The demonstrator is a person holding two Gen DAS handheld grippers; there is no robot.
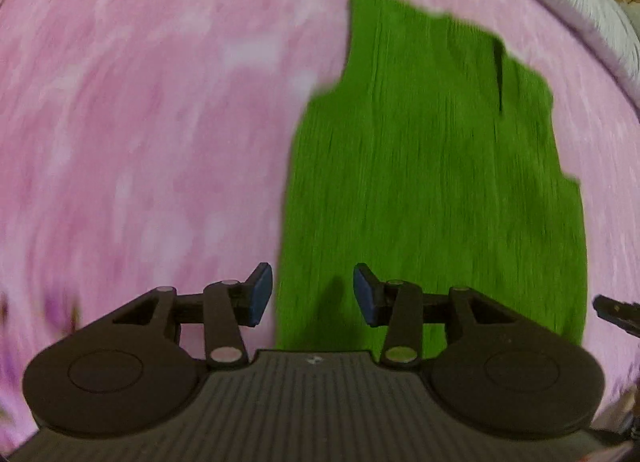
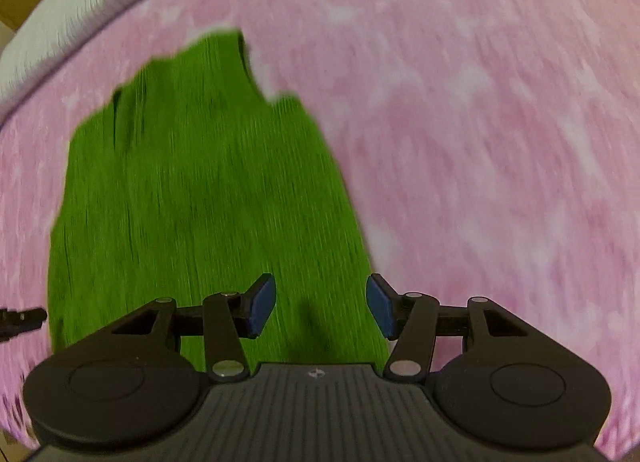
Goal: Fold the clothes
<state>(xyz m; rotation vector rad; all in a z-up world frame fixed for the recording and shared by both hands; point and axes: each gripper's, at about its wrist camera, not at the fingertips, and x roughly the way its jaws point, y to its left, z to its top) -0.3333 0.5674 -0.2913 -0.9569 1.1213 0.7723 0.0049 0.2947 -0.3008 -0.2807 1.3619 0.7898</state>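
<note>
A bright green garment [image 1: 432, 182] lies flat on a pink mottled cover [image 1: 140, 122], folded into a tall narrow shape. My left gripper [image 1: 313, 294] hangs above its near left edge, open, with nothing between the blue pads [image 1: 262, 294]. In the right wrist view the same green garment [image 2: 200, 202] fills the left half of the picture. My right gripper [image 2: 321, 304] hovers over its near right edge, open and empty. Each view catches the tip of the other gripper at its side edge. Both pictures are motion-blurred.
The pink cover [image 2: 500, 142] spreads well beyond the garment on both sides. A white fringed edge [image 1: 568, 2] borders it at the far side, also seen as the white fringe [image 2: 72, 10] in the right wrist view. Brownish boxes show beyond it.
</note>
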